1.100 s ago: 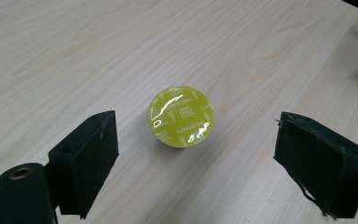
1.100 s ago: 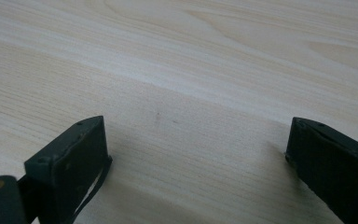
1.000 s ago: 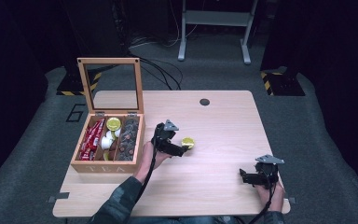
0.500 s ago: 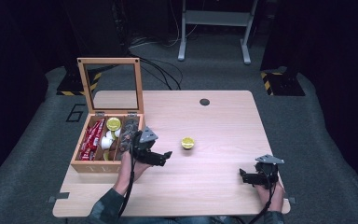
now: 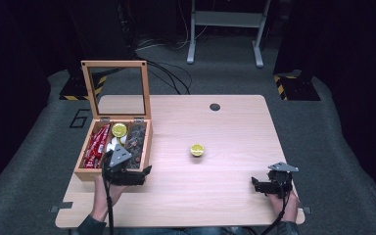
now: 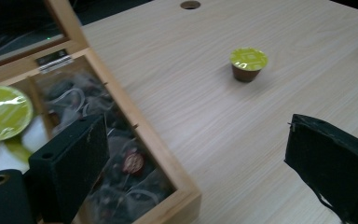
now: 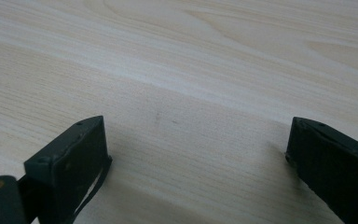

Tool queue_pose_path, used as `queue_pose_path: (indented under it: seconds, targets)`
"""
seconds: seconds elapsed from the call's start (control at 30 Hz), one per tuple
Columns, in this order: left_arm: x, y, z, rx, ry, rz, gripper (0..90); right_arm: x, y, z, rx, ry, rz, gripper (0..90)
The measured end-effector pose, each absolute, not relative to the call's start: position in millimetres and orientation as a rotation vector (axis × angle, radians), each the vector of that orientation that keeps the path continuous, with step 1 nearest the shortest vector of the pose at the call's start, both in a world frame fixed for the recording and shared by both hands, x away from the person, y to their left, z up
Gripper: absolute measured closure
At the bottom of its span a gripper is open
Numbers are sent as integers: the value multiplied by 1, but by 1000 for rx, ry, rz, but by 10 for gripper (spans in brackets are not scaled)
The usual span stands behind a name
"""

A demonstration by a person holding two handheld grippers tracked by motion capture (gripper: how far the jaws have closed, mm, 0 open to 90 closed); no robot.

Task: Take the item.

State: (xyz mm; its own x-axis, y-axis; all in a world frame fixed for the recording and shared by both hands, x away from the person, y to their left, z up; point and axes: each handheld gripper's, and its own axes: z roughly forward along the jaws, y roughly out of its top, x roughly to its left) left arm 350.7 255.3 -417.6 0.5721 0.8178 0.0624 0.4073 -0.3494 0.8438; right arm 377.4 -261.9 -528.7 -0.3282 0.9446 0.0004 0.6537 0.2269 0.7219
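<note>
Jaws of the left gripper [image 5: 144,175] stand wide apart with nothing between them, having just been opening further. One black jaw hangs over the near right compartment of the wooden box [image 5: 80,170], the other over bare table [image 5: 225,196], so the gripper straddles the box's near right corner. It is held about level, pointing to the right across the table, and the person's left hand [image 5: 103,192] and forearm come up to it from the near edge.

Just under that gripper, the box's right compartment holds clear packets with dark contents [image 6: 121,172]. The middle compartment holds a green-lidded capsule [image 5: 119,129] with white ones by it, and the left compartment holds red sachets [image 5: 96,142]. The glass lid [image 5: 116,88] stands upright at the back of the box.

Farther out, a single green-lidded coffee capsule [image 5: 197,150] sits upright on the open tabletop, well apart from the box and from both grippers; in the left gripper view it [image 6: 248,64] lies ahead with only bare wood in between. Beyond it, near the far edge, is a round cable hole [image 5: 215,106].

Over at the near right corner, the right gripper [image 5: 255,185] rests low over the table in the person's right hand [image 5: 279,198], pointing left, released as well: its jaws are spread, with only wood grain between them.
</note>
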Motion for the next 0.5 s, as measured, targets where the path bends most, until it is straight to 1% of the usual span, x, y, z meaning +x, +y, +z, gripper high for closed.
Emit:
queue_pose_path:
  seconds: [0.1,0.17,0.3,0.5]
  targets:
    - [337,276,-422,1927,1032,667,58,377,-262,-529,1468,2064,884,47]
    - [332,282,-423,1920,1048,677,55,377,-262,-529,1469,2065,881,47]
    - [318,301,-431,1906,1106,728,28,377,-262,-529,1469,2065,881,47]
    - [304,319,-444,1861,1179,743,1,377,-262,-529,1469,2065,881,47]
